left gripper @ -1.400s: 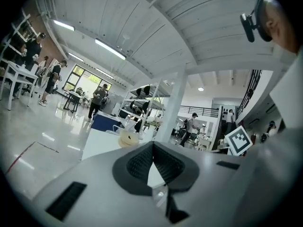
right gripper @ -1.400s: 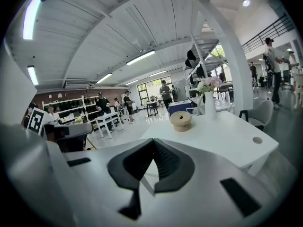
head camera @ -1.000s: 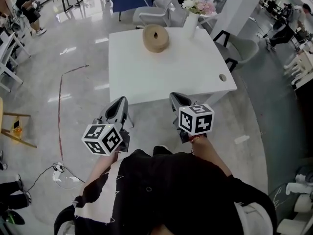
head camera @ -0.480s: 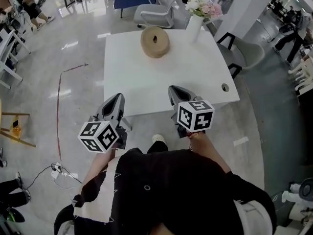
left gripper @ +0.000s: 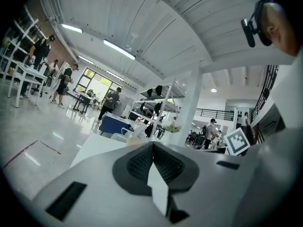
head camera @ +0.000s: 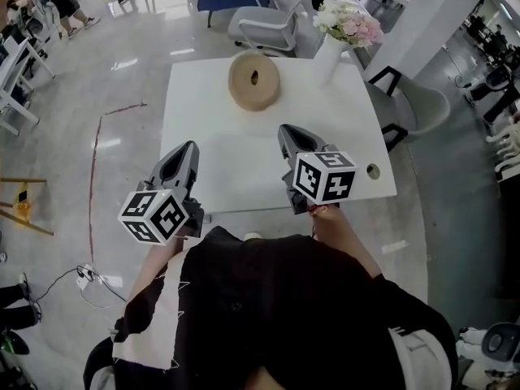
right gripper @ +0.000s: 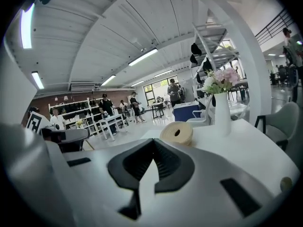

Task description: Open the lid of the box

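The box (head camera: pixel 253 80) is a round, tan, flat drum with a dark hole in the middle of its top; it stands at the far side of the white table (head camera: pixel 203 153). It also shows beyond the jaws as the box (right gripper: pixel 176 133). My left gripper (head camera: pixel 185 151) hovers at the table's near left edge, shut, with nothing in it. My right gripper (head camera: pixel 286 132) hangs over the near middle of the table, also shut and empty. Both point toward the box and are well short of it. In the gripper views the jaws of the left gripper (left gripper: pixel 152 143) and right gripper (right gripper: pixel 153 140) meet at their tips.
A white vase (head camera: pixel 329 55) with pink and white flowers (head camera: pixel 351 24) stands right of the box. A round cable hole (head camera: pixel 373 171) is near the table's right corner. Chairs stand behind (head camera: pixel 268 19) and to the right (head camera: pixel 422 108). People move about in the background.
The person has stepped closer to the table. Both grippers moved forward, from over the floor to the table's near edge, and both stayed shut.
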